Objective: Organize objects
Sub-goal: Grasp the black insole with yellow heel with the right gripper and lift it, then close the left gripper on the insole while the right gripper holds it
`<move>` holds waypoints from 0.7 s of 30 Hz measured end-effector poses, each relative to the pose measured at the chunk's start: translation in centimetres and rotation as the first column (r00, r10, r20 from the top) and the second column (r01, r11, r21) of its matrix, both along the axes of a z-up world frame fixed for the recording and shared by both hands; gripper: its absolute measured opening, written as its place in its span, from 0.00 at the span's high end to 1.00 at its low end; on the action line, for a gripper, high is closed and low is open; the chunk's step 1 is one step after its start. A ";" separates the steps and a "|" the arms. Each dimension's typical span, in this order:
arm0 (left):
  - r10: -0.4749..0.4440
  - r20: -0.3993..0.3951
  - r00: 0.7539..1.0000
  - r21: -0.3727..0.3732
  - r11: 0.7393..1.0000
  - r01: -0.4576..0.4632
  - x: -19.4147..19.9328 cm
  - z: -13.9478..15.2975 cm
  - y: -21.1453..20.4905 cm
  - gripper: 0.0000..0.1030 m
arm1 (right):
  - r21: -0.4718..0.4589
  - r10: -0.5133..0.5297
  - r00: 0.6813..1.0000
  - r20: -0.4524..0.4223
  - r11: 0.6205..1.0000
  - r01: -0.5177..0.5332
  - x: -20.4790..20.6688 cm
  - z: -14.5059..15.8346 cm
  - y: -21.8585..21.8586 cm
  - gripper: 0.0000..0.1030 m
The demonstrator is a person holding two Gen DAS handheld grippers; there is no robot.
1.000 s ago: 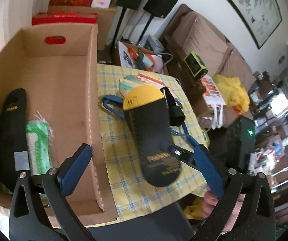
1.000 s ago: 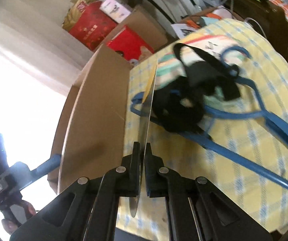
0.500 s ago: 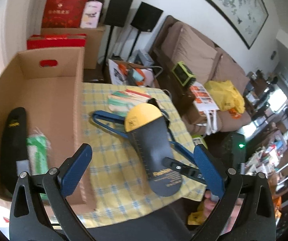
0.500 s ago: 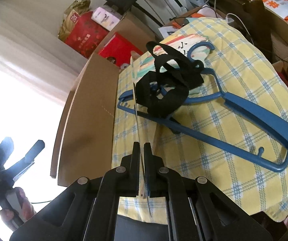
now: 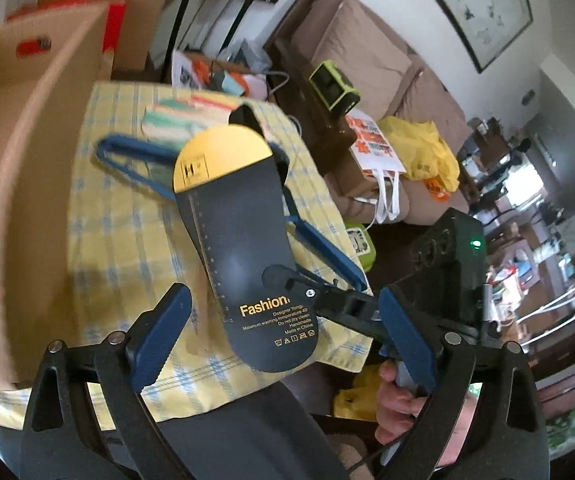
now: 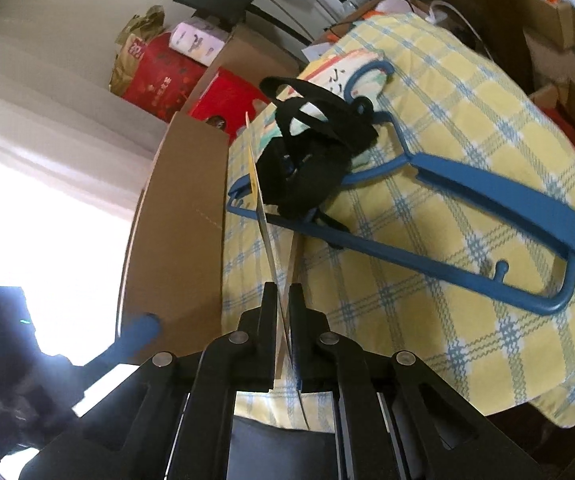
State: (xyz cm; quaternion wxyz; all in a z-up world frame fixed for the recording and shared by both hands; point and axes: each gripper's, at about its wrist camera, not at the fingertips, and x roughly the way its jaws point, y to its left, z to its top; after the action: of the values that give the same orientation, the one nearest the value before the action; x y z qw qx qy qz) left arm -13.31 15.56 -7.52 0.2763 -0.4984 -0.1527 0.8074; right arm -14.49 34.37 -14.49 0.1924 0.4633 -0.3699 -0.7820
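**Operator:** Holding the insole card [image 5: 243, 240] by its lower edge, I keep the right gripper [image 6: 285, 304] pinched on it, fingers pressed together with only the thin card between them. The card hangs in the air over the table [image 6: 487, 160], just beside the cardboard box [image 5: 43, 128].

**Assistant:** Largest item first?

**Operator:** Yes, the box: corrugated brown board with tall, stiff walls and an open top. I judge it to be the destination, so the card should clear the near wall before it is let go. Next is the table, covered in soft yellow-and-blue checked cloth that could snag or ruck. On it lies a blue hanger [image 6: 467, 220], rigid moulded plastic, with a limp black strap [image 6: 311, 160] draped over it.

**Assistant:** And the card itself?

**Operator:** Flat, thin and sole-shaped, dark with a yellow toe and printed lettering. It probably flexes, so I hold it edge-on and avoid twisting it.

**Assistant:** The left gripper [image 5: 283, 344]?

**Operator:** Its blue-padded fingers [image 5: 159, 336] are spread wide and closing slightly, with nothing pressed between them.
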 end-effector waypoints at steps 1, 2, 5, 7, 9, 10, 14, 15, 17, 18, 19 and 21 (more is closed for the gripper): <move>0.003 0.015 1.000 0.010 1.000 -0.004 -0.2 -0.5 0.0 0.09 | -0.022 -0.003 1.000 0.008 1.000 0.003 0.0 -0.2 0.3 0.95; 0.007 0.035 0.999 0.023 1.000 -0.008 -0.4 -1.1 0.0 0.09 | -0.048 -0.005 1.000 0.018 0.999 0.006 0.0 -0.5 0.6 0.95; 0.018 0.080 0.997 0.063 0.998 -0.024 -0.9 -2.2 -0.3 0.08 | -0.117 -0.009 0.999 0.041 0.993 0.013 0.0 -1.0 1.3 0.96; 0.029 0.102 0.994 0.080 0.996 -0.037 -1.3 -2.9 -0.4 0.08 | -0.139 -0.011 0.999 0.049 0.990 0.017 0.1 -1.2 1.6 0.95; 0.037 0.124 0.992 0.098 0.994 -0.049 -1.7 -3.4 -0.5 0.08 | -0.154 -0.010 0.999 0.051 0.988 0.018 0.2 -1.3 1.8 0.95; 0.044 0.145 0.989 0.120 0.991 -0.062 -2.1 -3.9 -0.7 0.08 | -0.157 -0.009 0.999 0.051 0.987 0.017 0.3 -1.3 1.8 0.95; 0.037 0.203 0.978 0.167 0.983 -0.072 -3.3 -5.1 -0.2 0.08 | -0.150 0.005 0.999 0.043 0.989 0.001 0.7 -1.0 1.4 0.96; 0.039 0.209 0.977 0.165 0.984 -0.074 -3.6 -5.3 0.0 0.08 | -0.153 0.008 0.999 0.041 0.988 -0.001 0.7 -1.0 1.4 0.96; 0.041 0.226 0.973 0.169 0.982 -0.081 -4.0 -5.9 0.2 0.08 | -0.153 0.018 0.999 0.033 0.988 -0.012 0.9 -0.6 1.0 0.96; 0.043 0.233 0.971 0.170 0.982 -0.084 -4.1 -6.1 0.1 0.08 | -0.150 0.022 0.999 0.029 0.989 -0.018 1.0 -0.5 0.9 0.96; 0.042 0.242 0.969 0.171 0.982 -0.085 -4.3 -6.5 0.2 0.08 | -0.147 0.029 0.999 0.025 0.989 -0.025 1.2 -0.3 0.7 0.96; 0.038 0.247 0.968 0.167 0.983 -0.081 -4.3 -6.9 0.2 0.11 | -0.142 0.043 0.999 0.016 0.989 -0.040 1.4 0.0 0.4 0.96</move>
State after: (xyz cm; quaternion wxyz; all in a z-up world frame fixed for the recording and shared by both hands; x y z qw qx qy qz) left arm -17.63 15.73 -14.38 0.2741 -0.5623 -0.2711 0.7316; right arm -13.07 34.75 -14.47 0.2377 0.4636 -0.4165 -0.7450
